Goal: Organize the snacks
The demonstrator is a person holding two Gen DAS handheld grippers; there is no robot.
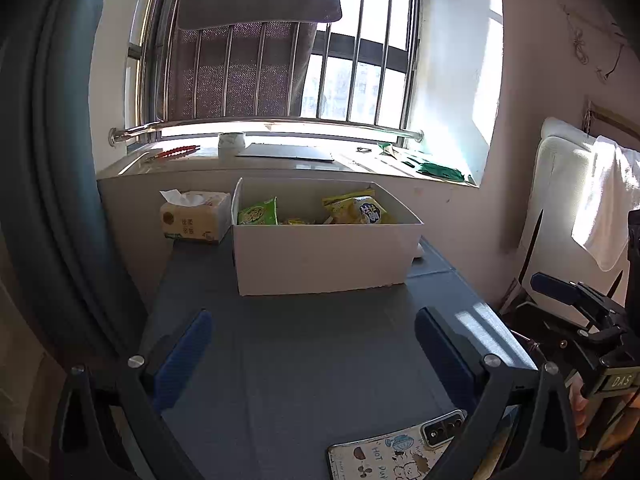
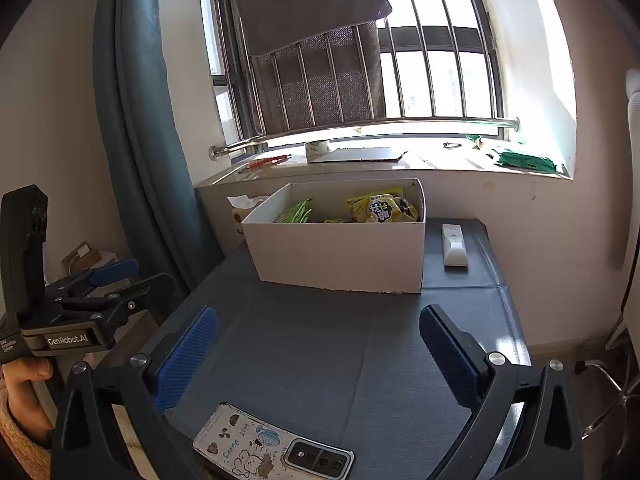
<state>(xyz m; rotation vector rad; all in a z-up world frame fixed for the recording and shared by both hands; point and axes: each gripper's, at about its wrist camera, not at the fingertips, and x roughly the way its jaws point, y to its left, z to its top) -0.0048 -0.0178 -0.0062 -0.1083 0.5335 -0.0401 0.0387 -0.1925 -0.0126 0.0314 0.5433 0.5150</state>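
Seemingly little left loose: snack packets [image 2: 382, 208] sit inside the white box [image 1: 320, 256] mid-table, long axis across the view, mouth up. Left gripper [image 1: 312, 356] and right gripper [image 2: 318, 356] both gape wide, empty. Risk: sweeping low could knock the phone [image 2: 272, 448] near the table edge.

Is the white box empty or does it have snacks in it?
Not empty. The white box is open-topped, with a green packet and yellow packets inside.
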